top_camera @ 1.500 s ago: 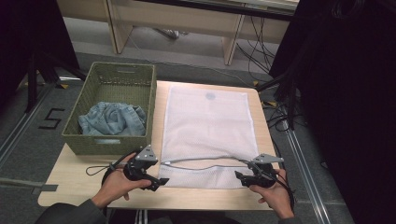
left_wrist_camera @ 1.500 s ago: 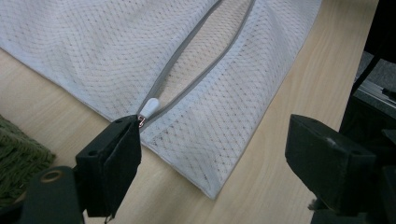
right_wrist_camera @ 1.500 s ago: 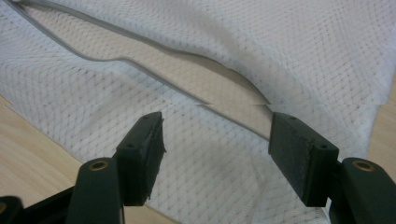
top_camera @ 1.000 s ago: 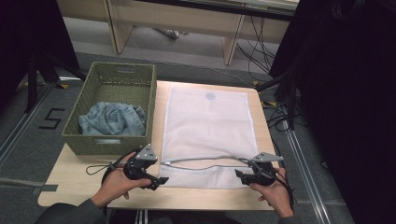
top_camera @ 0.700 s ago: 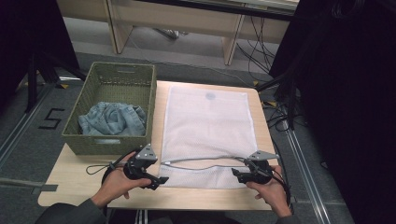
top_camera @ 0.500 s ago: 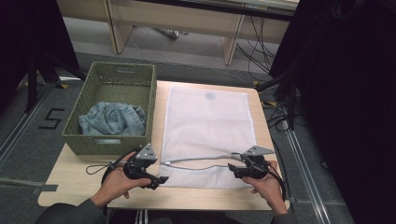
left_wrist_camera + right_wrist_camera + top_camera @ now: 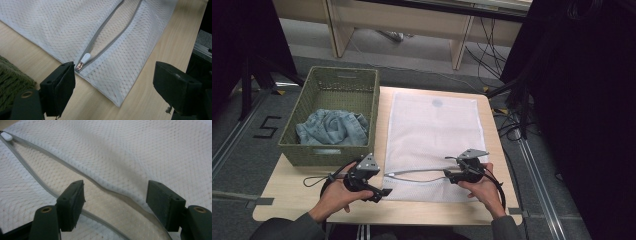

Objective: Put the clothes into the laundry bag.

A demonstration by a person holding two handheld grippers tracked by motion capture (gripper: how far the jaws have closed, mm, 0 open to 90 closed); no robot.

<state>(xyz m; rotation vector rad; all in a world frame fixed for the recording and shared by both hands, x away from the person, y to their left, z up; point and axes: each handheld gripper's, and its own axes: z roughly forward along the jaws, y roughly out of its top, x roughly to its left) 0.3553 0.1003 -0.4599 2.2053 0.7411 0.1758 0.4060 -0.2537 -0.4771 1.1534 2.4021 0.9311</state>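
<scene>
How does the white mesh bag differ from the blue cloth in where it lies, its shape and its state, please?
The white mesh bag lies directly on the table, while the blue cloth sits inside the green basket. The mesh bag is spread flat as a rectangle; the blue cloth is crumpled in a heap. The mesh bag has a grey zipper, now open near the person's edge; no fastening can be made out on the blue cloth. Both are soft fabric items.

You have one white mesh zipper bag [image 7: 432,140], one green woven basket [image 7: 332,150], and one crumpled blue denim cloth [image 7: 332,127].
</scene>
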